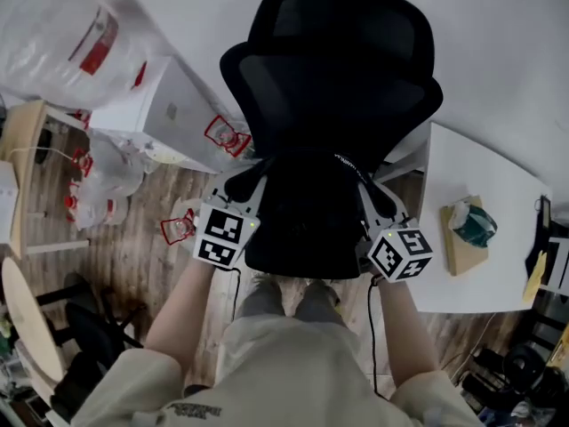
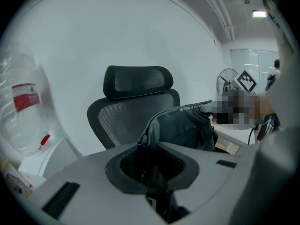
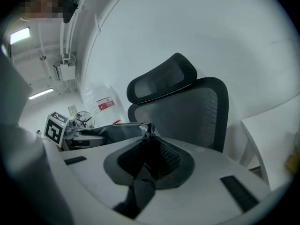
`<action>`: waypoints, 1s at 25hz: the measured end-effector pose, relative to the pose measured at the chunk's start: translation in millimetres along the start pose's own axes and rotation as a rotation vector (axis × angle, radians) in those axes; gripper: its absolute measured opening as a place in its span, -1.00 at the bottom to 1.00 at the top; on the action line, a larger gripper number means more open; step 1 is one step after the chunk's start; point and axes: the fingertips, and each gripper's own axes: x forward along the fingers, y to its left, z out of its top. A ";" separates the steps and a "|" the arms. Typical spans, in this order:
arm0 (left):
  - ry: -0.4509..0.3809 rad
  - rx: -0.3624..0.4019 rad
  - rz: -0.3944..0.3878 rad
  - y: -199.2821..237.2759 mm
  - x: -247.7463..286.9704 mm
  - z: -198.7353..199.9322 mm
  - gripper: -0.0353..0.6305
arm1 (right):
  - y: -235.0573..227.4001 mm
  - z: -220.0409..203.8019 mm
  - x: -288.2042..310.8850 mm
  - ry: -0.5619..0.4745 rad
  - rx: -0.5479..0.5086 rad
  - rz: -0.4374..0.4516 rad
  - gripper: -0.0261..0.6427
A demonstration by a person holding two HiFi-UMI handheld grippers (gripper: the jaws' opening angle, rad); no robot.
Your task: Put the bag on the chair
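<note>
A black office chair (image 1: 333, 69) with a mesh back and headrest faces me. In front of it hangs the black bag (image 1: 307, 212), stretched between my two grippers over the seat. Black on black hides whether it rests on the seat. My left gripper (image 1: 256, 181) is shut on the bag's left edge, my right gripper (image 1: 366, 187) on its right edge. In the left gripper view, dark fabric is pinched in the gripper (image 2: 150, 154), with the bag (image 2: 187, 125) and chair (image 2: 136, 109) beyond. In the right gripper view, the gripper (image 3: 146, 153) clamps fabric before the bag (image 3: 110, 130) and chair (image 3: 187, 104).
A white table (image 1: 476, 172) stands to the right of the chair, with a wooden block and a teal object (image 1: 471, 225) on it. A white cabinet (image 1: 169, 105) and clear plastic bags (image 1: 71, 34) are to the left. Red-framed objects (image 1: 227, 136) lie on the wooden floor.
</note>
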 end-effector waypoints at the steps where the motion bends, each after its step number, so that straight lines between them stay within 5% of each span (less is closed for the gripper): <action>1: 0.001 0.008 -0.016 2.2 6.4 -3.0 -0.69 | -2.2 -4.0 3.0 -0.012 0.003 -0.020 -0.75; 15: 0.055 0.097 -0.168 12.2 93.9 -77.4 -0.69 | -43.5 -86.1 42.0 -0.012 0.039 -0.202 -0.75; 25: 0.173 0.053 -0.174 0.2 142.9 -158.5 -0.68 | -79.8 -162.8 68.3 0.077 0.088 -0.251 -0.74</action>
